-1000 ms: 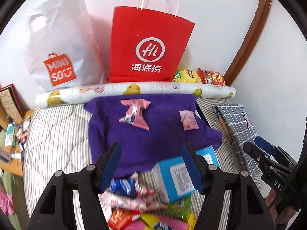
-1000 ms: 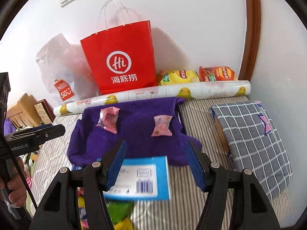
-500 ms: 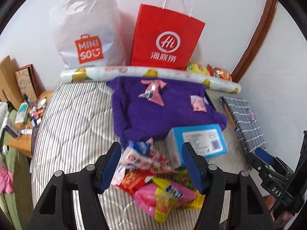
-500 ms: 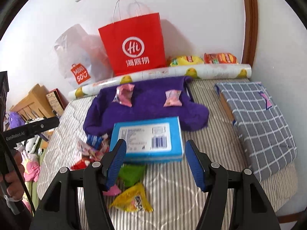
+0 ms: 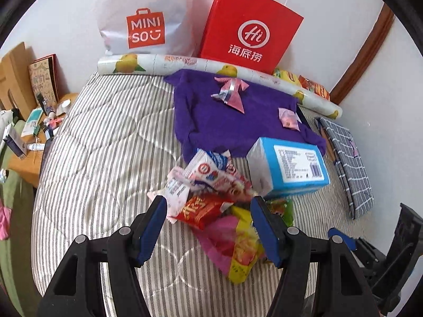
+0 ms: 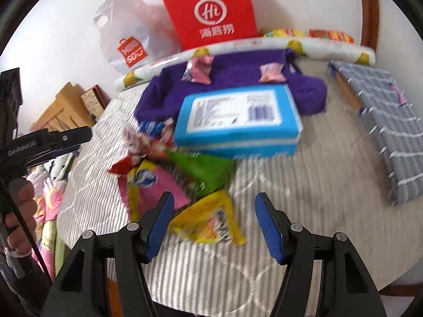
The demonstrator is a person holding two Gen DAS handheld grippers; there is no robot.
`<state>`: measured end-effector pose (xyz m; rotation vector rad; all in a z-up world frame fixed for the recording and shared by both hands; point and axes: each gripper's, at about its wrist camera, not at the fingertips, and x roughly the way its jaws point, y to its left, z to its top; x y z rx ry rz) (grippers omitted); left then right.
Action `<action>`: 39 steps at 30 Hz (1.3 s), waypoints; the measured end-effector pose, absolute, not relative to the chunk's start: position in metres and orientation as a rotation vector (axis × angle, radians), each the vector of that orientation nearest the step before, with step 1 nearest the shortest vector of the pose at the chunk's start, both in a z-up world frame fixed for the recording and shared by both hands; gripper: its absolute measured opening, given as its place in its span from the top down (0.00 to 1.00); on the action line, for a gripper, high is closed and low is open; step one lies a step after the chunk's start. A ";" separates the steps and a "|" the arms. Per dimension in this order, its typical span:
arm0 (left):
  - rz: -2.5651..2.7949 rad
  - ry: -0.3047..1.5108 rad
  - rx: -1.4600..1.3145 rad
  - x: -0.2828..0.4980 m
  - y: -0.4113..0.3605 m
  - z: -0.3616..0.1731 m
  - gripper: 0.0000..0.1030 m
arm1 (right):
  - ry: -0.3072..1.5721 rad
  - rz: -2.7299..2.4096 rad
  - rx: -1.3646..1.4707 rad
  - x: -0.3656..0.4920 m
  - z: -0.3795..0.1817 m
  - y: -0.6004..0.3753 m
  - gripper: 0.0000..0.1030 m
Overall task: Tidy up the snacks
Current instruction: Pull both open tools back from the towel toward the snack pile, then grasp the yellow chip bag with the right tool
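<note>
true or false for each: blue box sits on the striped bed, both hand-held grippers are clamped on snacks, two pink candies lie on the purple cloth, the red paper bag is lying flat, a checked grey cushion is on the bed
1. The blue box sits on the striped bed. True.
2. Both are clamped on snacks. False: the left hand-held gripper and right hand-held gripper are open, holding nothing.
3. Two pink candies lie on the purple cloth. True.
4. The red paper bag lies flat. False: it stands upright against the wall.
5. A checked grey cushion is on the bed. True.
</note>
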<state>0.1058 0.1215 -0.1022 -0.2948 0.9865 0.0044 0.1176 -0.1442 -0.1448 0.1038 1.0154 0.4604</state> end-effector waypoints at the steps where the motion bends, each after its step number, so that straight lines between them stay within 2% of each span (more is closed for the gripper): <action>1: 0.006 0.985 -0.290 0.103 0.122 -0.105 0.38 | 1.021 0.477 0.111 0.115 -0.148 -0.142 0.39; 9: -0.014 0.991 -0.277 0.087 0.124 -0.124 0.38 | 1.060 0.487 0.057 0.105 -0.181 -0.117 0.37; 13: 0.007 1.004 -0.269 0.083 0.129 -0.135 0.38 | 1.031 0.474 0.043 0.107 -0.190 -0.111 0.32; 20: 0.028 1.025 -0.304 0.084 0.139 -0.151 0.38 | 1.018 0.474 0.002 0.111 -0.205 -0.103 0.30; 23: 0.029 1.036 -0.318 0.086 0.141 -0.159 0.38 | 1.011 0.499 -0.018 0.111 -0.206 -0.102 0.35; 24: 0.030 1.041 -0.322 0.088 0.141 -0.161 0.38 | 1.011 0.493 -0.021 0.111 -0.206 -0.104 0.42; 39: -0.029 1.046 -0.313 0.124 0.123 -0.172 0.38 | 0.962 0.418 0.054 0.116 -0.185 -0.160 0.43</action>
